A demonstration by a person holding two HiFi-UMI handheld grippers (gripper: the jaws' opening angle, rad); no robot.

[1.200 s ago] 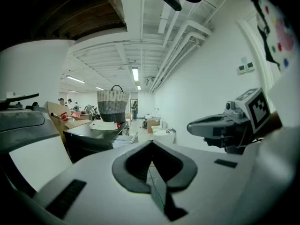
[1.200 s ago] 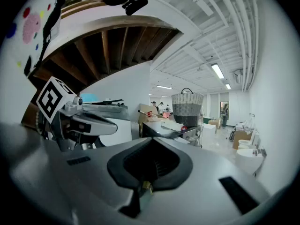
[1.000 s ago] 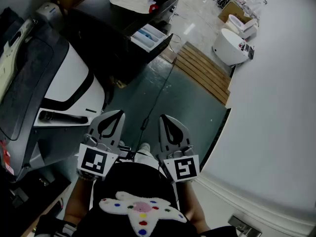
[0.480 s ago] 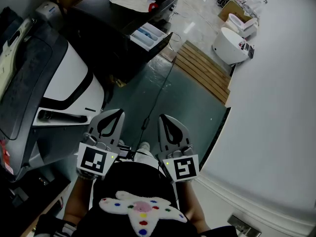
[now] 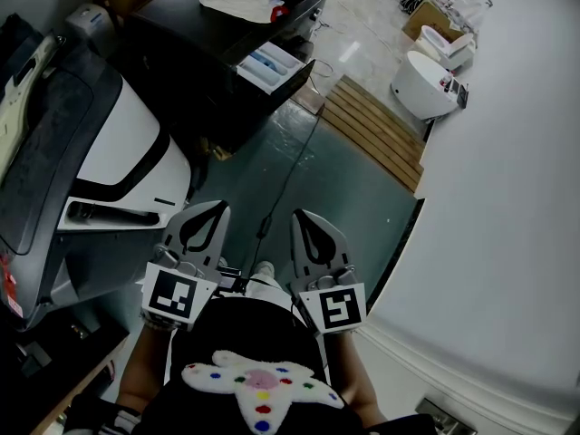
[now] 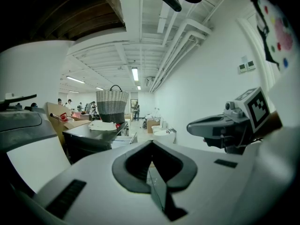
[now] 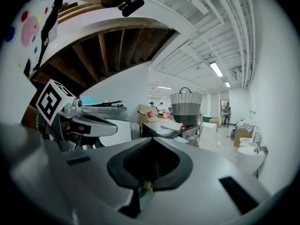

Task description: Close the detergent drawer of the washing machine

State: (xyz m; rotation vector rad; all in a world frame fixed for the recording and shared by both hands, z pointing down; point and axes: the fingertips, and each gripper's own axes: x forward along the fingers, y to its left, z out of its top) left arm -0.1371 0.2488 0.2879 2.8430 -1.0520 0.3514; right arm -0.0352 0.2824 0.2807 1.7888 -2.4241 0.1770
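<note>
- My left tongs (image 5: 214,210) and right tongs (image 5: 303,217) are both fully closed with nothing in them, side by side in front of me
- The white detergent drawer (image 5: 272,67) with blue compartments stands pulled out of the black washing machine (image 5: 195,57), well apart from both tongs

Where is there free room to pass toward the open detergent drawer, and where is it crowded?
Free: the green floor between the washing machine and the white wall, crossed by a thin cable. Crowded: the left, where a white appliance stands close.
</note>
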